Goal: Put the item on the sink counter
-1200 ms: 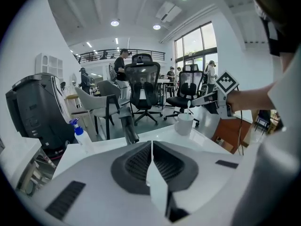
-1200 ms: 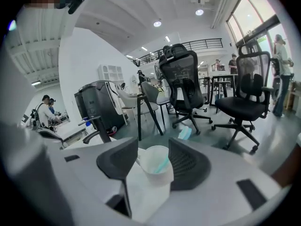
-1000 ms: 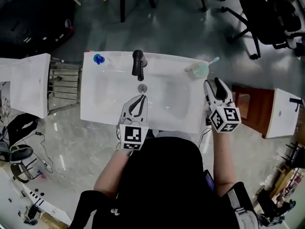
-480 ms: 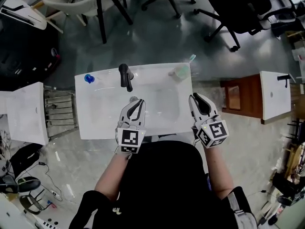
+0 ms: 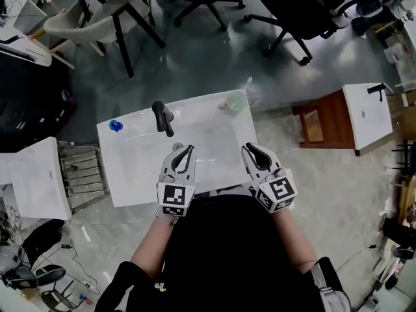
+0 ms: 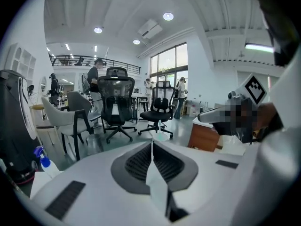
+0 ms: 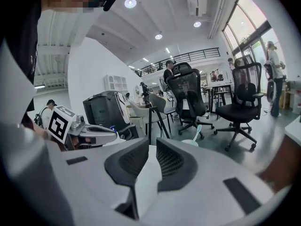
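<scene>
The white sink counter (image 5: 130, 174) has a black faucet (image 5: 161, 116) at the back. A pale green cup holding a toothbrush (image 5: 235, 100) stands on its far right corner, and a blue item (image 5: 116, 125) on its far left corner. My left gripper (image 5: 184, 149) is shut and empty over the basin's near side. My right gripper (image 5: 249, 149) is over the counter's near right edge, well short of the cup. Its jaws are closing, almost together, with nothing between them. The right gripper view shows the cup (image 7: 190, 142) beyond its fingertips.
A brown wooden cabinet (image 5: 318, 125) and another white sink top (image 5: 367, 112) stand to the right. At the left are a metal rack (image 5: 81, 174) and a white counter (image 5: 32, 174). Office chairs (image 5: 299, 12) stand on the floor behind the sink.
Both grippers have drawn back toward the sink's near edge. The right gripper has come away from the cup and its jaws have gone from wide open to nearly together.
</scene>
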